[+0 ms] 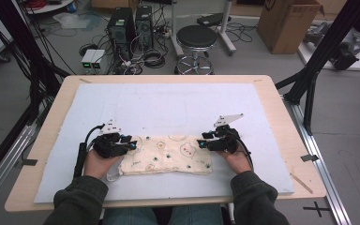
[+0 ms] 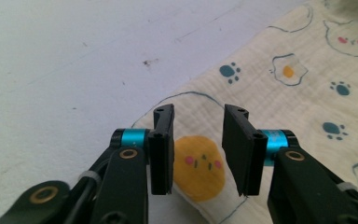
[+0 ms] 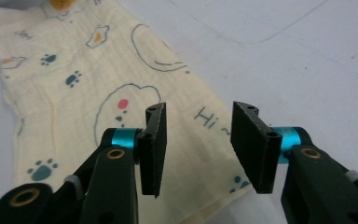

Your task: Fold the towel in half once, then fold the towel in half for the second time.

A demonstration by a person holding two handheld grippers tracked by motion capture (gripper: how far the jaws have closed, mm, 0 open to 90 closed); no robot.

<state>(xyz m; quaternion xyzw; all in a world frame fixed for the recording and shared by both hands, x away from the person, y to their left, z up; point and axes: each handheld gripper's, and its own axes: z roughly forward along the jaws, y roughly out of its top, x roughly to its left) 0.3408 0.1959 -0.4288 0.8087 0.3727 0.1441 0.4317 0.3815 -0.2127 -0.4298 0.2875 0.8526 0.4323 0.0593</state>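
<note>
**Both grippers poised over the ends of a printed cloth**

The person's forearms are reaching in from the near edge of the worktop [image 1: 281, 140], each hand wrapping a black gripper and aiming it inward along the cloth. The left gripper [image 1: 132, 143] is hovering at the cloth's left end, its jaws standing apart with nothing between them; the right gripper [image 1: 200, 143] is sitting at the right end, jaws likewise parted and empty. The cream-yellow rectangular muslin cloth [image 1: 168, 154] is lying flat on the pale grey-blue foam mat [image 1: 168, 103] near the front edge, printed with teal paw prints, fried eggs, outlined animal faces and a yellow chick. The right gripper view is showing the handwritten word "Hi" on the fabric.
</note>
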